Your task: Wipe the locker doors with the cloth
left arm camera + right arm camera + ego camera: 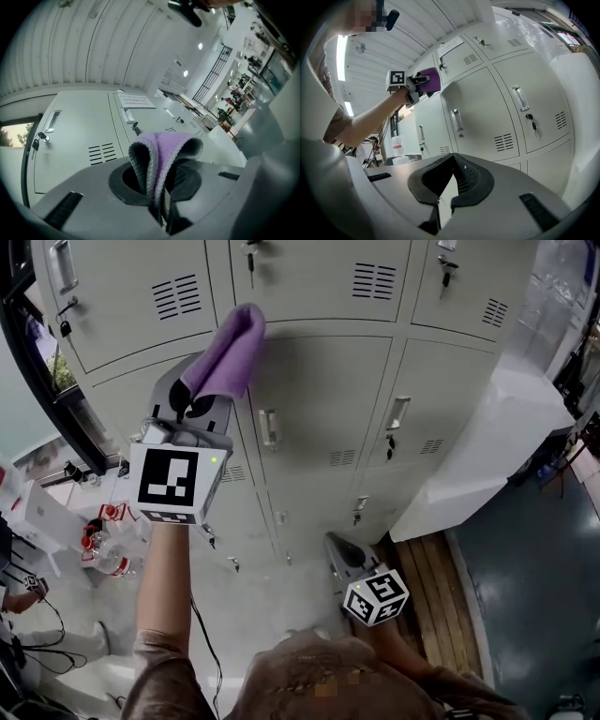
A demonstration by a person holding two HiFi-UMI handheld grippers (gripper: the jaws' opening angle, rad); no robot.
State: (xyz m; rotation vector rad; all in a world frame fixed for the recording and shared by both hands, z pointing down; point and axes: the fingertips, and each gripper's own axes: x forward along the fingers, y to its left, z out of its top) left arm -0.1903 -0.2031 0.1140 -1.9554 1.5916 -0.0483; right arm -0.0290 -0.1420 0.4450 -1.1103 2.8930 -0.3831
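Purple cloth (pixel 225 357) is pinched, folded, between the left gripper's (pixel 192 409) closed jaws, its free end standing past their tips before a grey locker door (pixel 328 399). The right gripper (pixel 339 554) hangs lower, jaws together on nothing.

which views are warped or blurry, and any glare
Head view: locker doors bow outward, mild softness, no glare. Left gripper view: strong fisheye with black corners, cloth close and slightly soft, ceiling lamps blown out. Right gripper view: same fisheye, a bright ceiling strip light glares at left.
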